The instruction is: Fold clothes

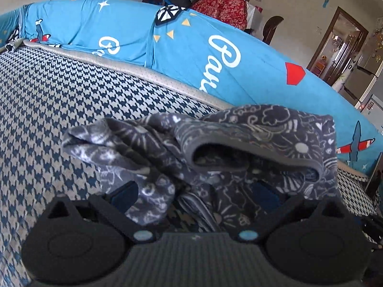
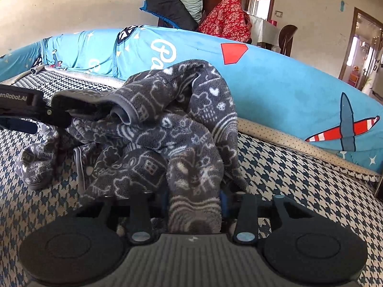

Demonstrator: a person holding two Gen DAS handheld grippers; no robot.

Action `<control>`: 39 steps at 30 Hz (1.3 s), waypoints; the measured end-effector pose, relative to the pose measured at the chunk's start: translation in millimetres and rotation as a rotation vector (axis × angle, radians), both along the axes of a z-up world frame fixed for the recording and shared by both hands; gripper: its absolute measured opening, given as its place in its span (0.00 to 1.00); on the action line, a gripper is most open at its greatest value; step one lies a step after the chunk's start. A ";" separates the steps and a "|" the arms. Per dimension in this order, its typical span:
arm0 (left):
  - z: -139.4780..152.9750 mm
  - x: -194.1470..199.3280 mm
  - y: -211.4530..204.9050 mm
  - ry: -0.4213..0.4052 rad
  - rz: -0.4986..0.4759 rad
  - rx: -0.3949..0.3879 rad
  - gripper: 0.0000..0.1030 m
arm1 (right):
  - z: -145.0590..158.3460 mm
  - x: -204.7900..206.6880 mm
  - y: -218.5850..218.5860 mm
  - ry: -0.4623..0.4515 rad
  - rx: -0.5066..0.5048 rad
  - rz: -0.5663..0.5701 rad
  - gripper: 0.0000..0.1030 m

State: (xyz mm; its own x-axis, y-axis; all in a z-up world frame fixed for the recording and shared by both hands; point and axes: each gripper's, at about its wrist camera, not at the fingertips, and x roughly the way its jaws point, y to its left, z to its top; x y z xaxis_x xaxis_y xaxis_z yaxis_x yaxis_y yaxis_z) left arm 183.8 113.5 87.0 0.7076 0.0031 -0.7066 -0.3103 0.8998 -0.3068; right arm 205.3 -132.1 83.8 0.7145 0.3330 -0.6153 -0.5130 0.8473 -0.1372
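Dark grey fleece garment (image 2: 167,129) with pale doodle print, bunched in a heap at centre frame of the right wrist view, resting on a blue-and-white houndstooth sofa seat (image 2: 299,167). Same garment (image 1: 239,143) at centre and lower centre of the left wrist view, a grey-bound hem curling forward at centre right.

Right hand-held gripper (image 2: 195,203) at lower centre of its frame, jaws narrowed and pinched on a thick fold of the garment running down between the blue pads. Clamped, not gaping.

Left hand-held gripper (image 1: 191,196) at the bottom of its frame, jaws spread about as wide as they go, blue pads far apart at lower left and lower right of the cloth. Fabric draped loosely between and over the fingers; no squeeze on it visible. Seen also at the left edge of the right wrist view, left hand-held gripper (image 2: 55,112) reaching in level, its tip under the curled hem; exact contact there hard to tell.

Behind the seat, across the upper half of both frames, a bright blue cover (image 2: 275,81) with white script, red shapes and a striped plane. Above it, upper centre, a red floral cloth (image 2: 227,21) and a dark cushion (image 2: 170,9). Doorway (image 2: 366,52) at right edge.
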 end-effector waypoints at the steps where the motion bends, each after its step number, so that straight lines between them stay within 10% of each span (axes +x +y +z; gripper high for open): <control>1: -1.0 2.3 -1.8 0.004 0.008 -0.004 0.99 | 1.6 -0.6 -0.3 -0.006 0.009 -0.002 0.15; 13: 8.6 12.3 2.6 -0.053 0.155 -0.037 1.00 | 45.9 -38.9 -22.9 0.011 0.343 0.288 0.14; 39: 38.4 3.9 15.0 -0.172 0.134 -0.033 1.00 | -6.9 -138.5 37.5 0.156 0.093 0.822 0.16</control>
